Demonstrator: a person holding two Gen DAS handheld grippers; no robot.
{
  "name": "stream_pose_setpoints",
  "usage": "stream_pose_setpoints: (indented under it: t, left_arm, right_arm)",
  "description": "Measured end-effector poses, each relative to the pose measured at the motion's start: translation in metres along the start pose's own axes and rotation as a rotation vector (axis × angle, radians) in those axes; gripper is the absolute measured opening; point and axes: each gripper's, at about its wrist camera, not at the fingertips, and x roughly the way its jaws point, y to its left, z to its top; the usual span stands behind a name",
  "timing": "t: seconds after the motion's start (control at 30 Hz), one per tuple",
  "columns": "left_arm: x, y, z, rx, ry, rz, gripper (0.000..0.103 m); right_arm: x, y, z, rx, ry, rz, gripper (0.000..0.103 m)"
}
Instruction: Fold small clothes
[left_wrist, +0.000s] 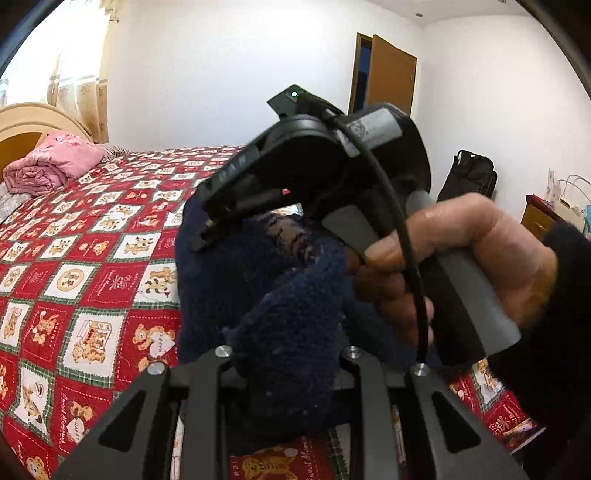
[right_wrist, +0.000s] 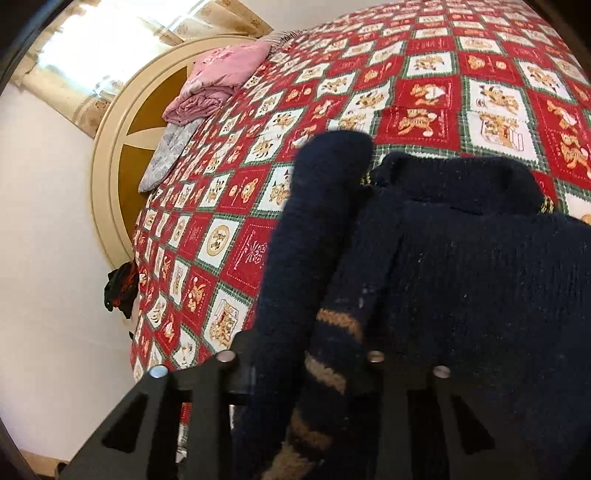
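Observation:
A small navy knitted sweater (left_wrist: 280, 295) with tan stripes at the cuff hangs above the bed. My left gripper (left_wrist: 288, 369) is shut on a fold of it; the knit bulges between the fingers and hides the tips. My right gripper shows in the left wrist view (left_wrist: 207, 229), held in a hand, its jaws pinched on the sweater's upper edge. In the right wrist view the right gripper (right_wrist: 303, 373) is shut on the sweater (right_wrist: 461, 280), whose striped cuff (right_wrist: 332, 347) drapes over the fingers. Its collar (right_wrist: 458, 177) lies against the quilt.
A red, white and green patchwork quilt (left_wrist: 92, 266) covers the bed. A folded pink blanket (left_wrist: 55, 162) lies by the round headboard (right_wrist: 122, 147). An open brown door (left_wrist: 388, 74), a black bag (left_wrist: 469, 177) and a small cabinet (left_wrist: 539, 218) stand along the far wall.

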Motion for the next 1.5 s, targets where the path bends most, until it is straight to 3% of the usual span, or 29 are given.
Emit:
stream_pose_setpoints:
  t: [0.27,0.63,0.77,0.9,1.03,1.17,1.23,1.27,1.3,1.33,1.43,1.5]
  left_arm:
    - [-0.005,-0.012,0.006,0.019,-0.008,-0.04,0.024]
    - [0.004,-0.088,0.033,0.117,-0.048,-0.211,0.024]
    - [0.02,-0.125,0.026,0.158,-0.026,-0.266,0.024]
    - [0.045,-0.153,0.011,0.205,0.022,-0.289,0.024]
    - [0.063,-0.168,-0.002,0.225,0.087,-0.298,0.024]
    - [0.068,-0.175,-0.015,0.292,0.104,-0.287,0.026]
    - [0.067,-0.174,-0.015,0.3,0.12,-0.288,0.035]
    - [0.065,-0.173,-0.015,0.3,0.131,-0.299,0.04]
    - [0.063,-0.17,-0.014,0.303,0.143,-0.319,0.051]
    - [0.058,-0.168,-0.012,0.314,0.15,-0.344,0.066]
    - [0.032,-0.158,-0.005,0.354,0.101,-0.342,0.091]
    - [0.018,-0.137,0.004,0.362,0.06,-0.364,0.099]
  right_arm:
    - [-0.057,0.001,-0.004,-0.076,-0.108,-0.007,0.023]
    - [-0.167,-0.075,-0.03,-0.075,-0.2,-0.169,0.022]
    - [-0.178,-0.107,-0.046,-0.075,-0.207,-0.242,0.022]
    - [-0.164,-0.148,-0.066,-0.042,-0.156,-0.324,0.022]
    - [-0.163,-0.162,-0.078,-0.05,-0.177,-0.318,0.022]
    - [-0.16,-0.164,-0.083,-0.047,-0.215,-0.331,0.025]
    - [-0.163,-0.167,-0.089,-0.025,-0.239,-0.341,0.037]
    - [-0.167,-0.173,-0.092,0.012,-0.243,-0.344,0.056]
    - [-0.173,-0.18,-0.096,0.062,-0.243,-0.335,0.069]
    - [-0.185,-0.19,-0.103,0.131,-0.257,-0.292,0.07]
    - [-0.227,-0.201,-0.133,0.28,-0.375,-0.244,0.07]
    - [-0.257,-0.191,-0.162,0.314,-0.47,-0.268,0.07]
